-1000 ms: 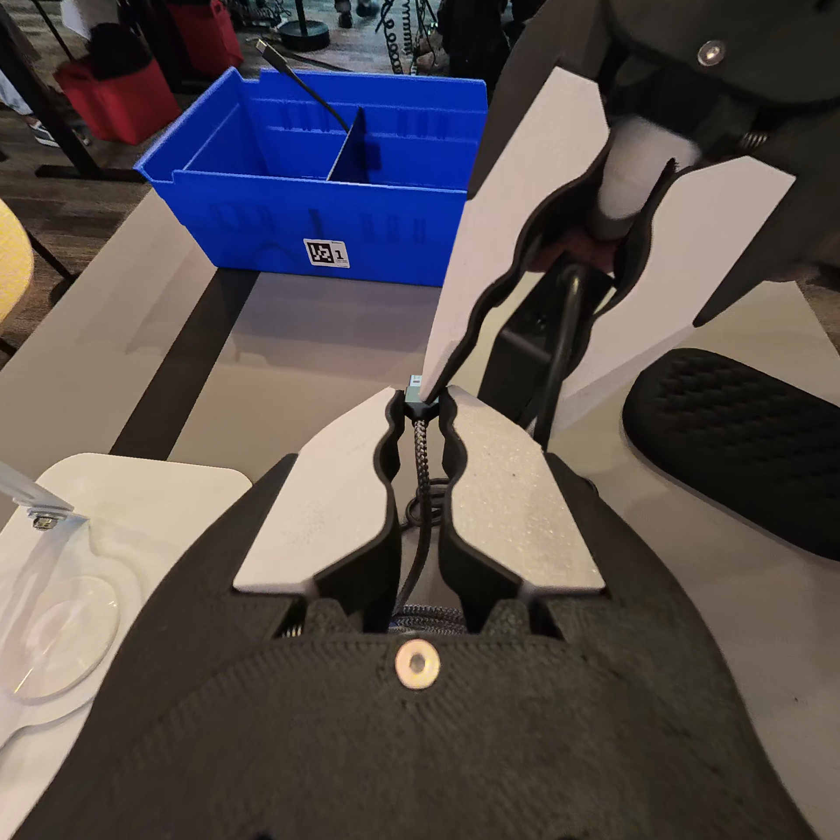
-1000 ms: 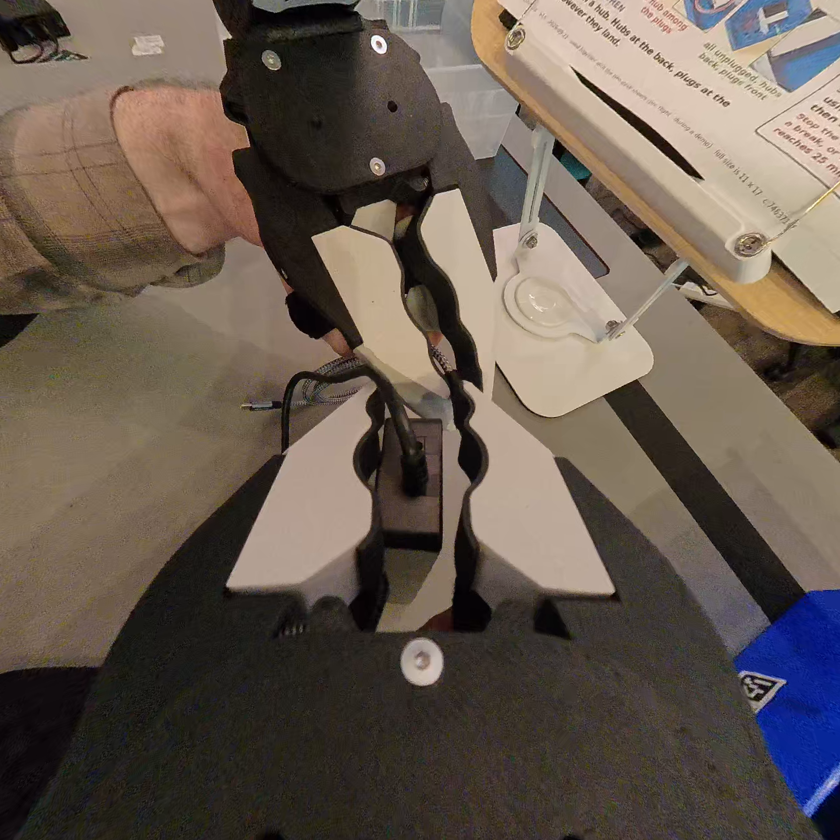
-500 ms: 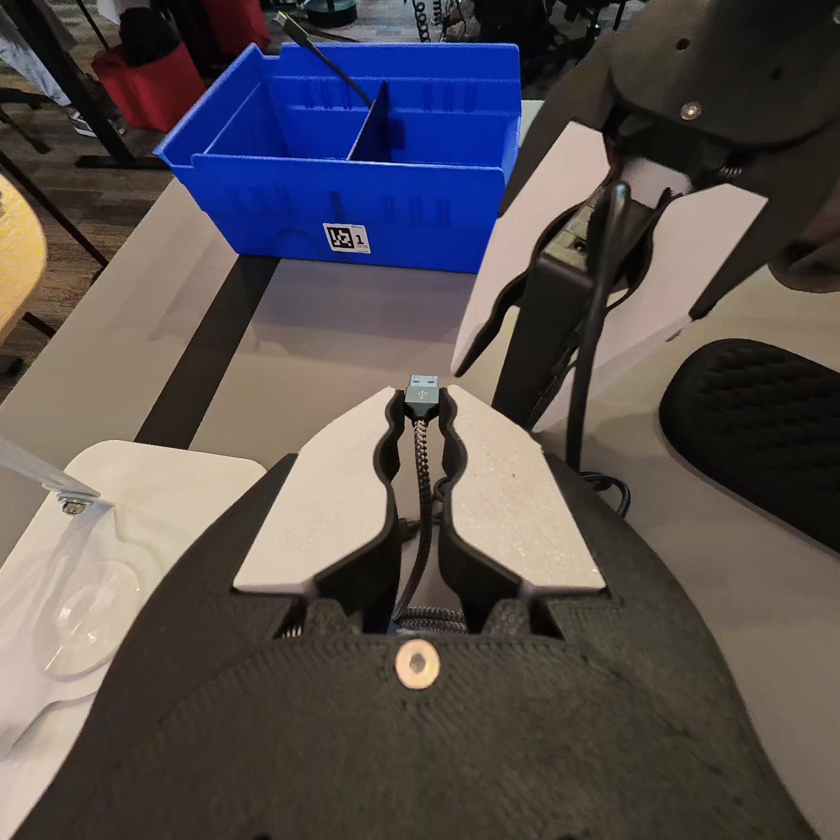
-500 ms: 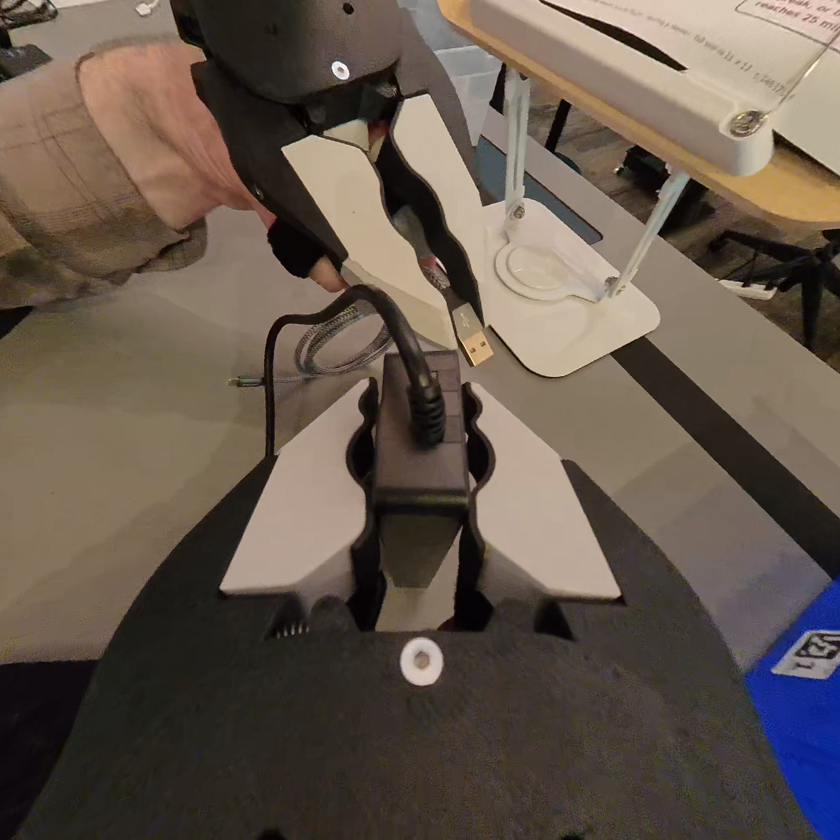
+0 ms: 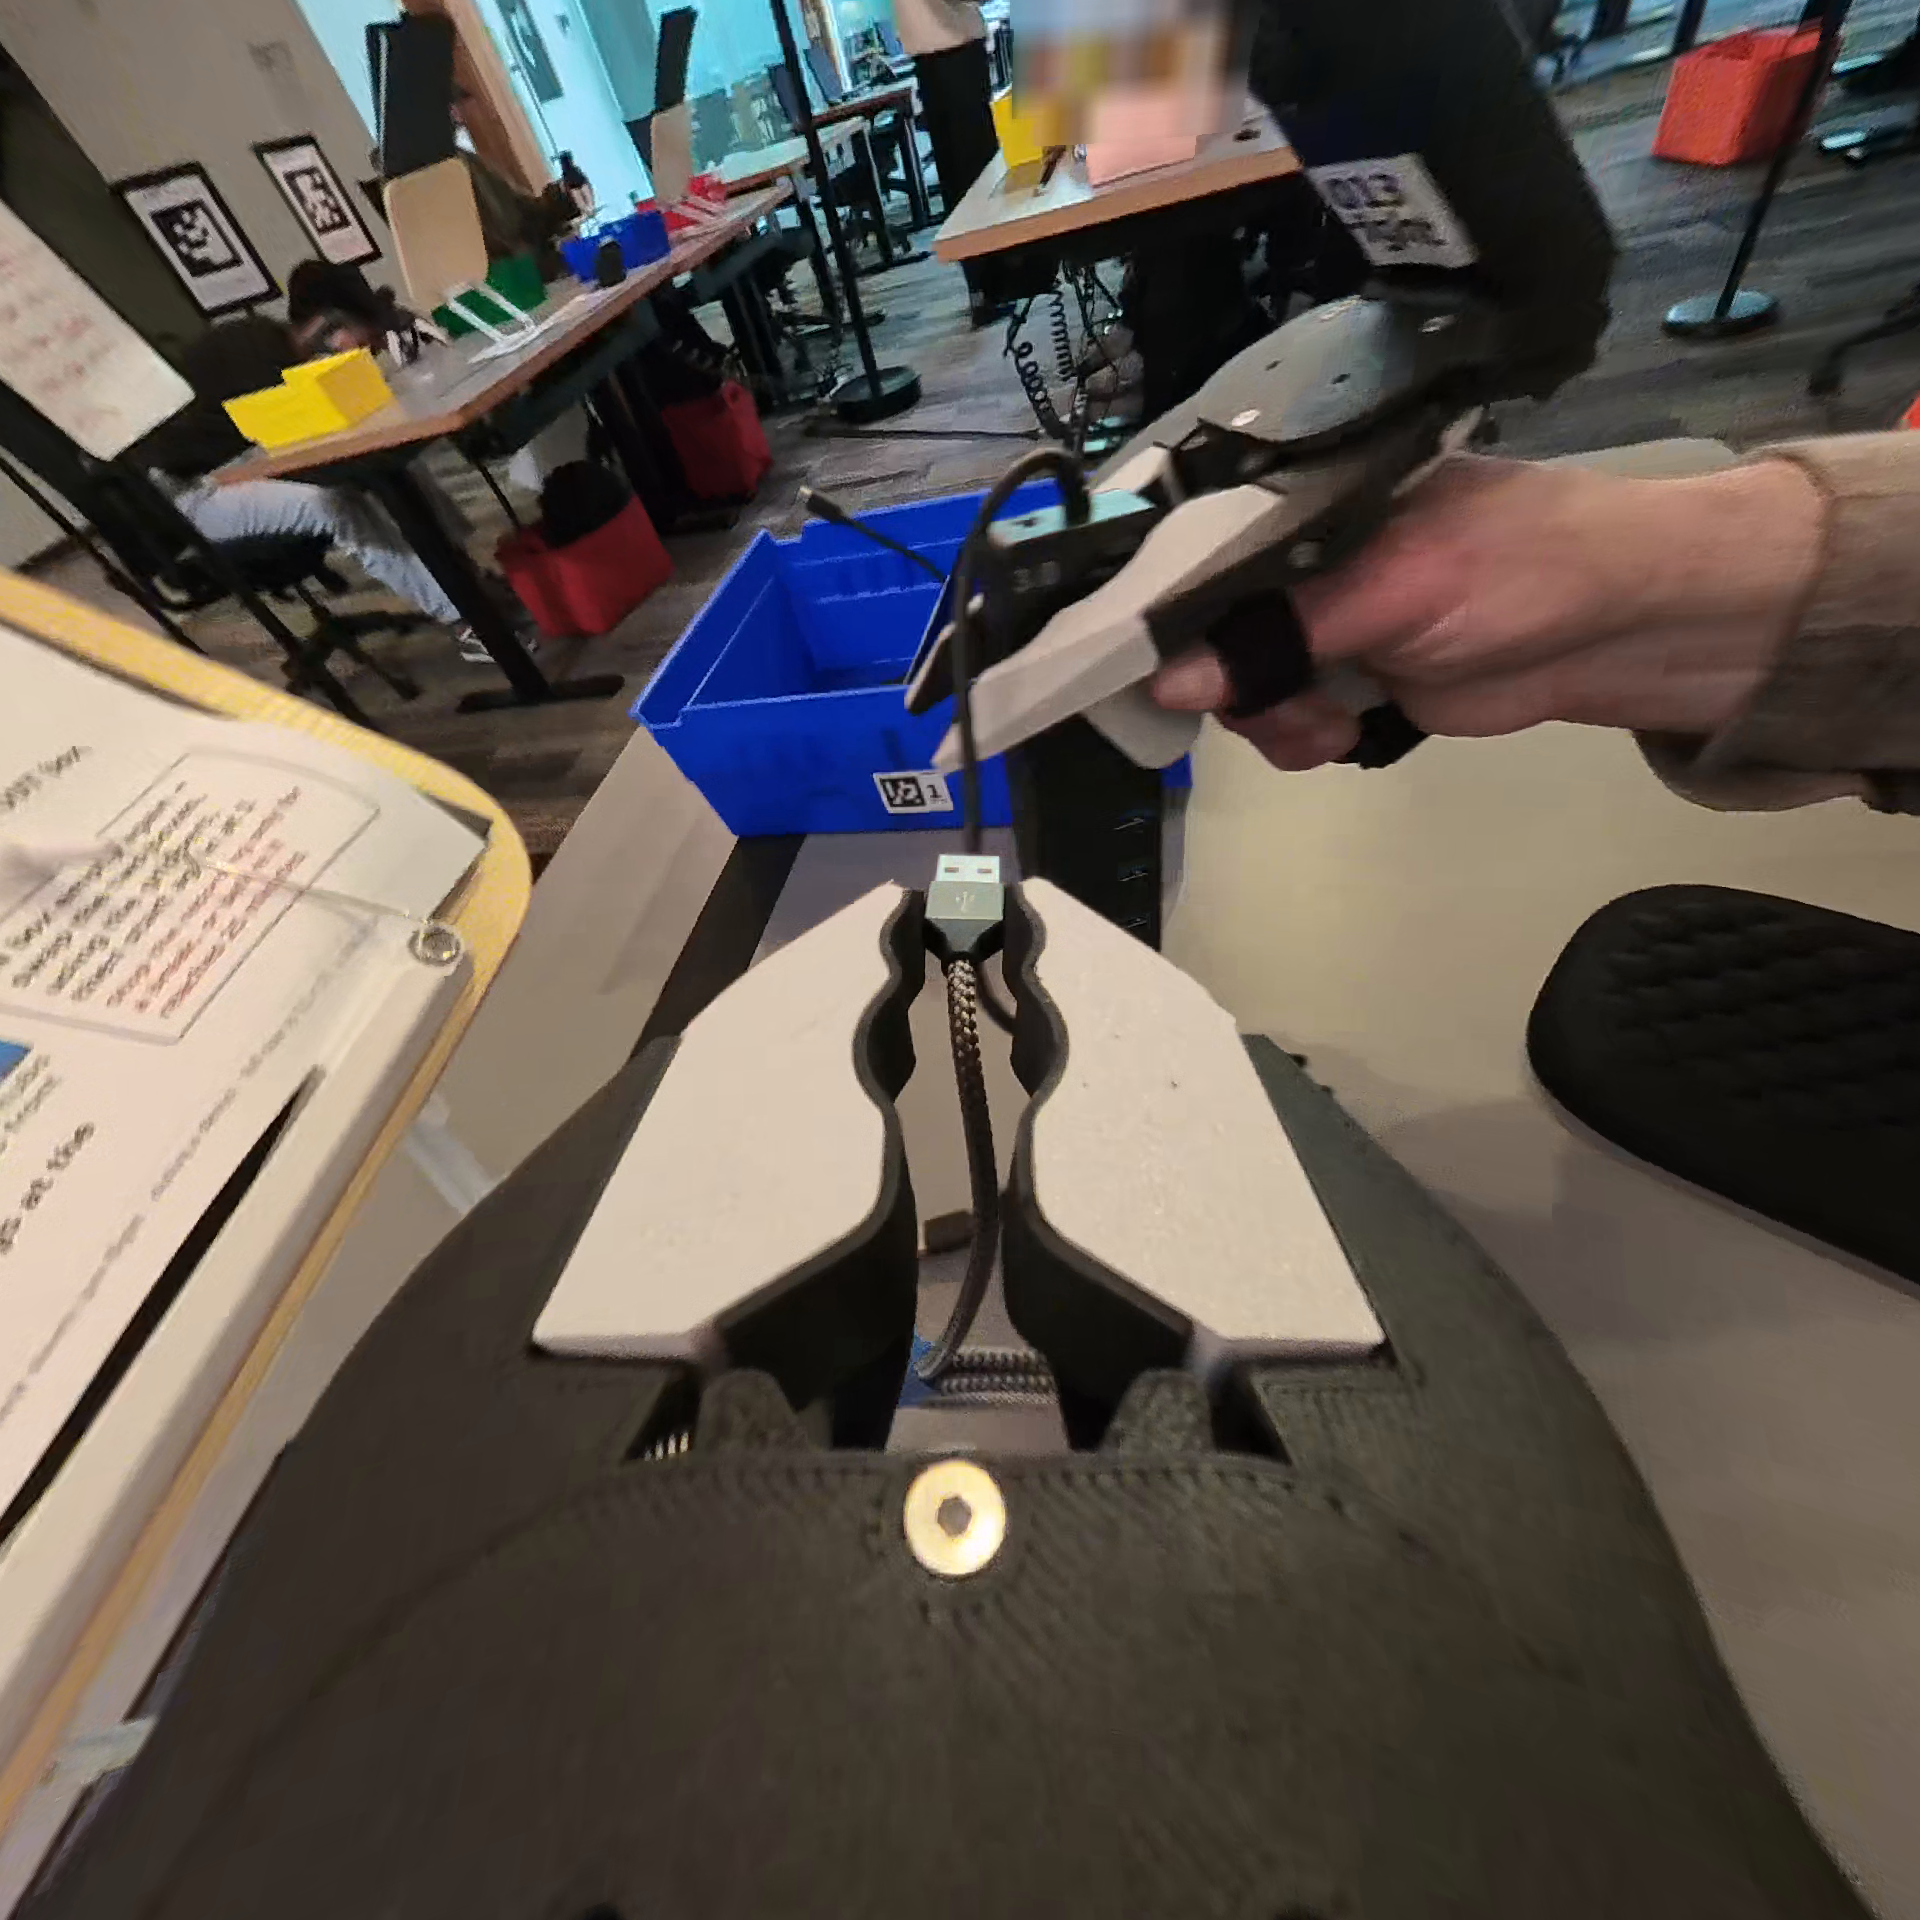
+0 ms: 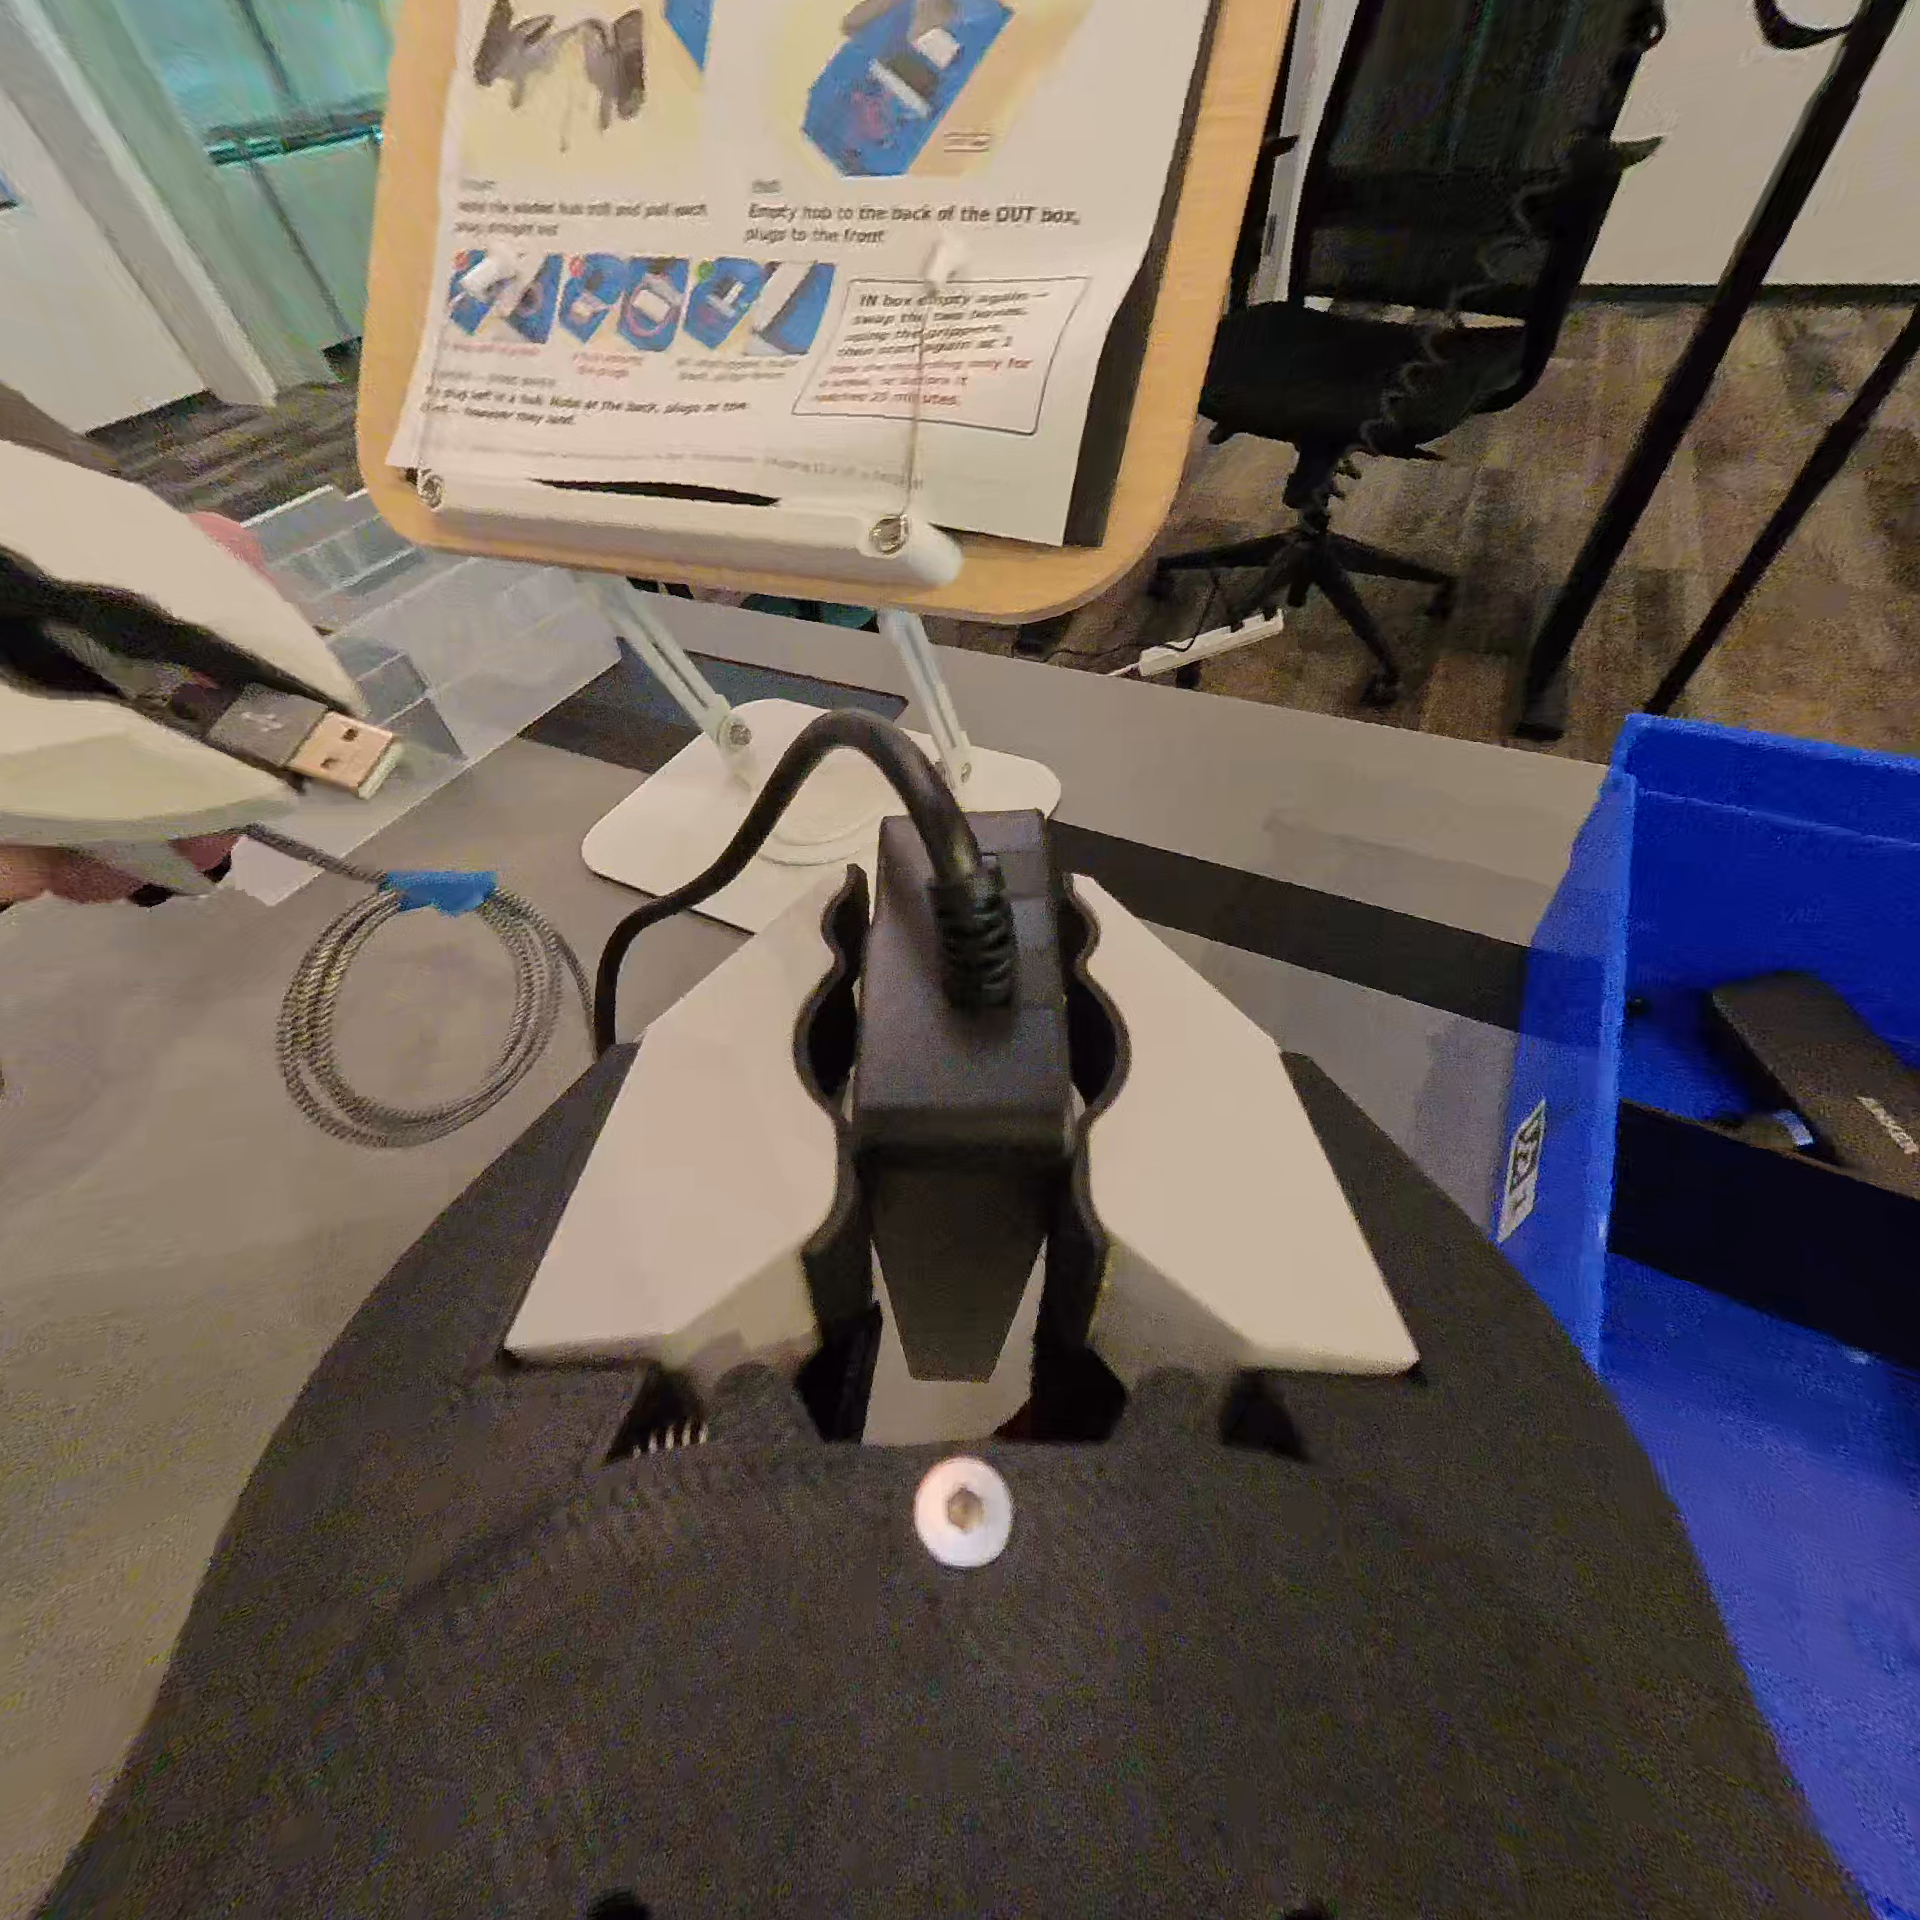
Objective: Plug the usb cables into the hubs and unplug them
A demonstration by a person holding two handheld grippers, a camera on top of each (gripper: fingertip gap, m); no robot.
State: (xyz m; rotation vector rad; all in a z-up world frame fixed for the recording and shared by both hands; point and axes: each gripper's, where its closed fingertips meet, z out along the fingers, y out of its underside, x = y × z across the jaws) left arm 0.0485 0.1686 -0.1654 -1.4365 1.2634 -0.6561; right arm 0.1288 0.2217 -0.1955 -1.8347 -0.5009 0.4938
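Two grippers are in play, each with two fingers. The left gripper (image 5: 964,914) has its fingers clamped on one braided USB cable (image 5: 966,1049), pinching it just behind the metal plug (image 5: 968,871), which sticks out bare past the fingertips and is not inserted in anything. The right gripper (image 6: 961,935) has its fingers clamped on one black hub (image 6: 956,1049), held up off the bench (image 6: 187,1299), with the hub's own black lead (image 6: 790,800) arching out of its top end and dropping toward the bench. In the right wrist view the plug and the hub are well apart, with open air between them, and the rest of the braided cable lies as one coil (image 6: 416,1018) on the bench, bound by a bit of blue tape (image 6: 436,891). One blue bin (image 5: 821,665) stands at the far bench edge with a divider making two compartments; at least one other black hub (image 6: 1818,1081) lies in it. A square coded tag (image 5: 912,792) sits on the bin's front wall. One instruction sheet on a wooden stand (image 6: 790,270) carries printed text and pictures. A black pad (image 5: 1745,1049) lies on the bench near the right-hand edge.
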